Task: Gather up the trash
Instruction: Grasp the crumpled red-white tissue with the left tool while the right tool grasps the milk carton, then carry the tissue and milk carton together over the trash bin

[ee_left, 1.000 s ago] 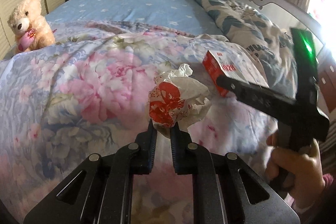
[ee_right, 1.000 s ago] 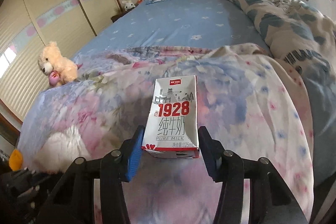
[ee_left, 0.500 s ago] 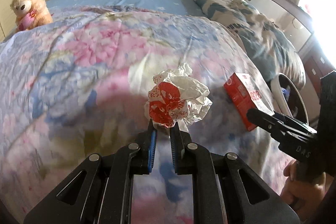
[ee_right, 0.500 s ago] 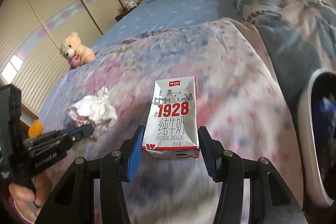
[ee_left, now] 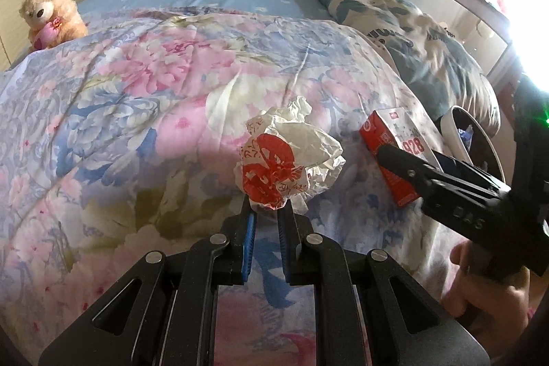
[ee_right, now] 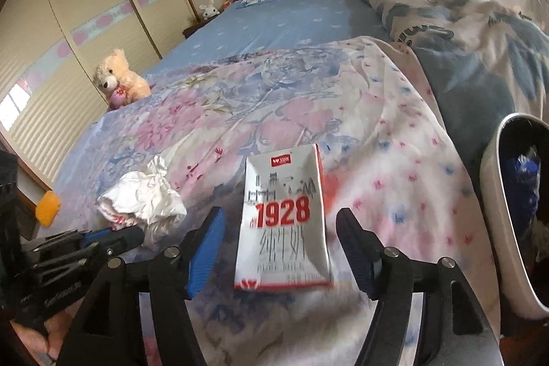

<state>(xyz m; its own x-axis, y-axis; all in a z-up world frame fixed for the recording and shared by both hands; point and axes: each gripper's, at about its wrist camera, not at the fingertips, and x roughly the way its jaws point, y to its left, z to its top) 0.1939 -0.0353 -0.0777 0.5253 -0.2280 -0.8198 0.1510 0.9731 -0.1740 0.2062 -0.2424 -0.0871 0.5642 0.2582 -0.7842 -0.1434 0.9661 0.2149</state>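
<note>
Milk carton [ee_right: 283,222] loose between my right gripper [ee_right: 279,249] jaws, opening wide; left gripper [ee_left: 267,215] pinches crumpled wrapper [ee_left: 288,160]; white bin [ee_right: 494,215] just right, teddy [ee_right: 118,79] far.

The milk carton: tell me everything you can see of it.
The milk carton is a small box, apparently of coated card, white-fronted with red sides, red "1928" and grey characters beneath. It looks whole, its print blurred. It sits tilted back between the fingers of the right gripper, whose jaws are opening; a gap shows on each side, so neither pad presses it. Behind it lies the floral quilt; whether it rests there cannot be told.
</note>
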